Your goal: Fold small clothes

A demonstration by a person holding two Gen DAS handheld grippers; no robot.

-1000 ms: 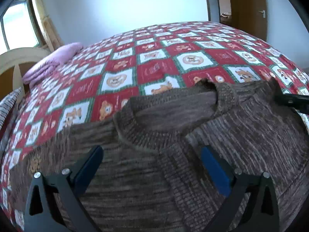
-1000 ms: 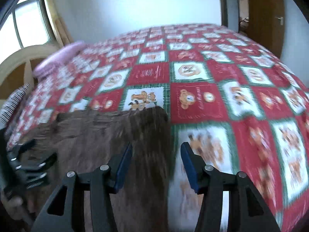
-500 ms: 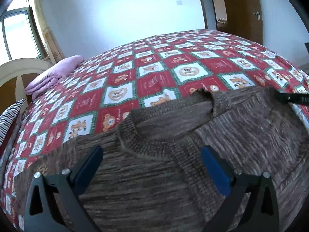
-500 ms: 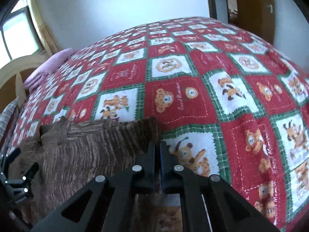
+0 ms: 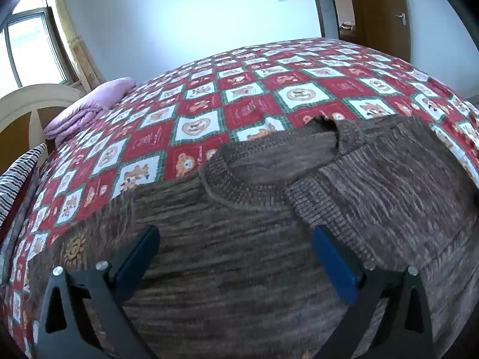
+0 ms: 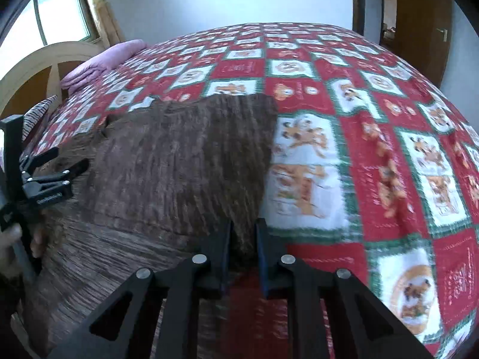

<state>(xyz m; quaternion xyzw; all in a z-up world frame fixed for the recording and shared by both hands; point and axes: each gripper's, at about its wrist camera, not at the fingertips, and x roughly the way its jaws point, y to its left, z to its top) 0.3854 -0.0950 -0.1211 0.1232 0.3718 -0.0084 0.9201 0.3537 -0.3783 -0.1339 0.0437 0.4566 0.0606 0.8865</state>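
A brown knitted sweater (image 5: 269,269) lies flat on the bed with its ribbed neck opening (image 5: 269,164) facing away. My left gripper (image 5: 235,236) hovers open over the chest, blue pads wide apart with nothing between them. In the right wrist view the sweater (image 6: 179,164) fills the left half. My right gripper (image 6: 242,230) has its jaws nearly together on the sweater's right edge; brown knit fills the narrow gap and the jaws are opening slightly. The left gripper (image 6: 71,158) shows at the far left, held by a hand (image 6: 18,239).
The bed carries a red, white and green teddy-bear quilt (image 5: 269,104) that runs far beyond the sweater (image 6: 389,149). A folded lilac blanket (image 5: 89,107) lies by the curved headboard (image 5: 30,104). A striped cloth (image 5: 18,173) hangs at the left edge. A brown door (image 5: 377,9) stands behind.
My right gripper went from open to shut at the sweater's right edge, then swung sideways, and its jaws now show a small gap. The left gripper stayed open and drew back slightly.
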